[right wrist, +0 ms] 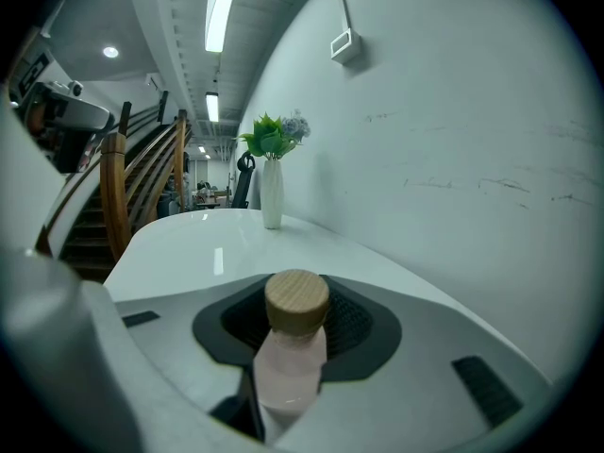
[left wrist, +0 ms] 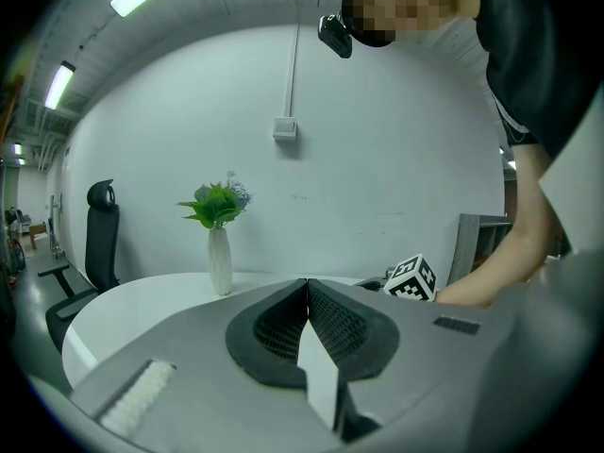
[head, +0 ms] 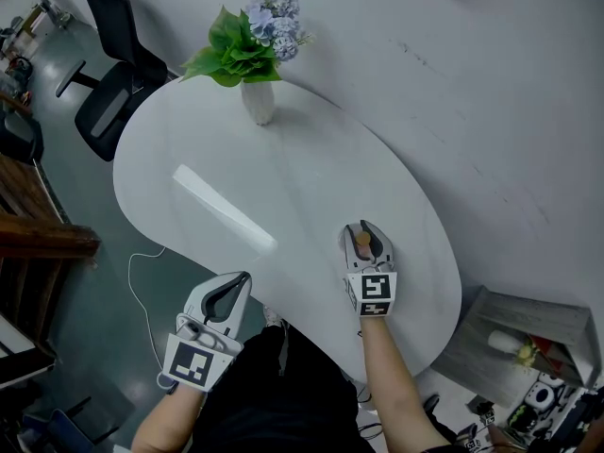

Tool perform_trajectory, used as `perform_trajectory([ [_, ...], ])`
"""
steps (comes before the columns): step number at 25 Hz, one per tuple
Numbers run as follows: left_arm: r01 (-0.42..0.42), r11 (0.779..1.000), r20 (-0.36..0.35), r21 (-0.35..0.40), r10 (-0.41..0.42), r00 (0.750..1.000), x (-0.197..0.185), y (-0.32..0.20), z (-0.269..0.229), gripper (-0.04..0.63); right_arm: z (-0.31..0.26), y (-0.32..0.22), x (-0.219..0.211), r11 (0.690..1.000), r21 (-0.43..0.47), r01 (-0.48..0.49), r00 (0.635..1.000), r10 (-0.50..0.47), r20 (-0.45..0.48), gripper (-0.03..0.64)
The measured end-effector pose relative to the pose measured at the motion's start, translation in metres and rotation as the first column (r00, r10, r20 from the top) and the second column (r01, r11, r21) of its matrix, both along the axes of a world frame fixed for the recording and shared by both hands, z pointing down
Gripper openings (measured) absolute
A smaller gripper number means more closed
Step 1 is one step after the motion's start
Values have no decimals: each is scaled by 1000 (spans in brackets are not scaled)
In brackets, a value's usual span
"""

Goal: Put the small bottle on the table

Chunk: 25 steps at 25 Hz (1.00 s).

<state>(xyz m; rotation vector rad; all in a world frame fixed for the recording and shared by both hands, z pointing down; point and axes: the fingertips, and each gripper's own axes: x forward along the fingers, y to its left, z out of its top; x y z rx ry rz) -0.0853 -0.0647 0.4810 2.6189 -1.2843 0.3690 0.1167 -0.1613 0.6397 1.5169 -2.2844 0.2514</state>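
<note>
The small bottle (right wrist: 288,366) is pale pink with a round wooden cap (right wrist: 296,300). It stands upright between the jaws of my right gripper (right wrist: 298,289), which close against its body. From the head view, the bottle's cap (head: 362,240) shows inside the right gripper (head: 364,228), low over the white oval table (head: 283,177) near its front right edge. Whether the bottle's base touches the tabletop is hidden. My left gripper (head: 240,280) hangs off the table's near edge. Its jaws meet with nothing between them (left wrist: 308,286).
A white vase of green leaves and pale blue flowers (head: 258,102) stands at the table's far end. A black office chair (head: 109,92) is beyond the far left edge. A grey wall runs along the table's right side, with a grey shelf unit (head: 528,338) at lower right.
</note>
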Motion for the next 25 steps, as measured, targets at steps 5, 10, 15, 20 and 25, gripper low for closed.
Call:
perform_trajectory([
  [5,-4,1000,-6,5,4,1000,3,2,-2,6,-6,-4,0,1000,-12,23,999,-23,22,192],
  [10,-17,1000,-11,13,17,1000,6,2,-5,6,-16,-6,3,1000,3,28,1000,-29,7,199],
  [15,-17,1000,-22,20,18,1000,8,1,-9,5,-21,-6,3,999,11,32,999,-32,2,198],
  [20,-20,1000,-30,25,20,999,8,1,-11,6,-26,-4,4,1000,10,27,999,-27,18,198],
  [25,-23,999,-42,33,24,999,8,1,-13,6,-34,-2,4,1000,16,24,1000,-25,11,198],
])
